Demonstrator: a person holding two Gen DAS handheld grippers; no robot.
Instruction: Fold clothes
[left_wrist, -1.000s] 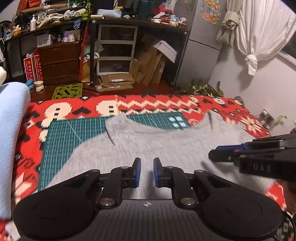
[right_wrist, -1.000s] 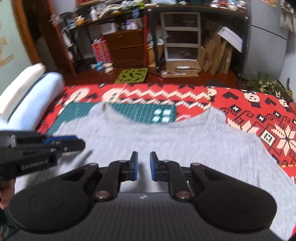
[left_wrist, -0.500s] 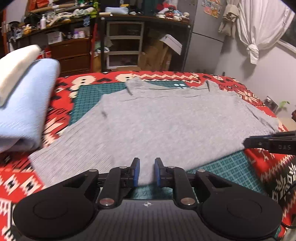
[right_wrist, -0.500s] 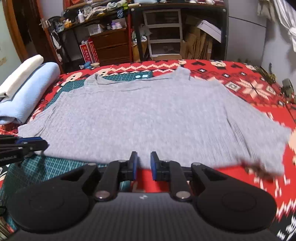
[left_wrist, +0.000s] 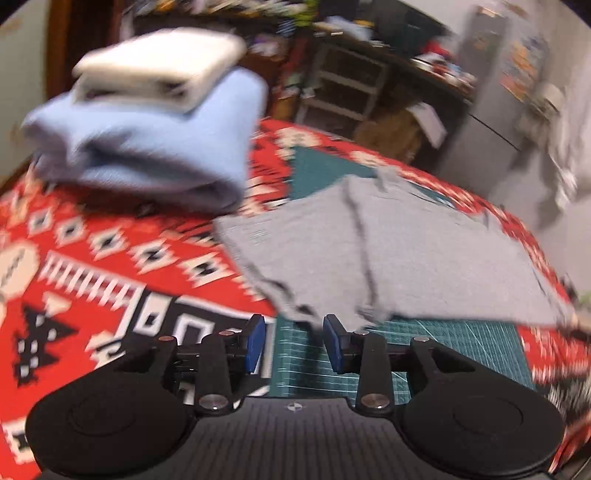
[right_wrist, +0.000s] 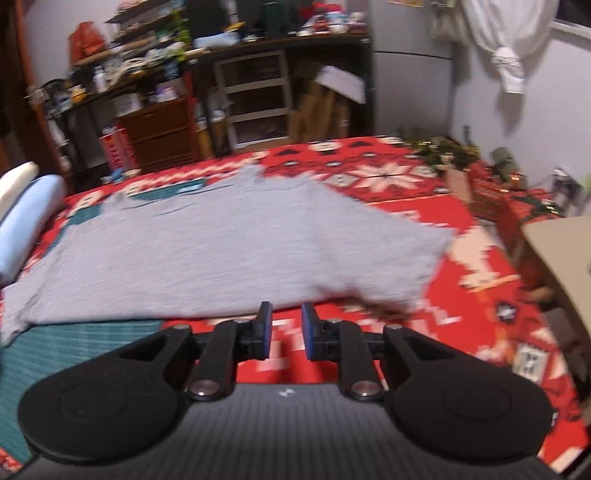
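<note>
- Nearest in the left wrist view, the left hand-held gripper (left_wrist: 293, 341) has its blue pads set well apart, nothing between them. A second ago they were close together, so the jaws have widened.
- It has also swung out to its own side: half a second ago it faced the middle of the hem, now it sits at the garment's near left corner, just short of the ragged edge.
- The right hand-held gripper (right_wrist: 286, 330) has a narrow gap between its pads, as before, and grips nothing. It has shifted toward the right end of the hem and sits low, just in front of the cloth.
- Neither tool appears in the other's view now; earlier each did, so the two have spread apart.
- Both views are tilted and blurred: fast motion, I judge.
- The grey shirt (right_wrist: 229, 251) lies spread flat, its hem over the green cutting mat (left_wrist: 443, 343), on the red patterned blanket (right_wrist: 480, 295) that covers the desk.
- My read: both tools are taking up the two lower corners, which suits a fold, though none shows yet.
- Farther back on the left, a folded blue garment (left_wrist: 147, 147) carries a folded white one (left_wrist: 159, 66).
</note>
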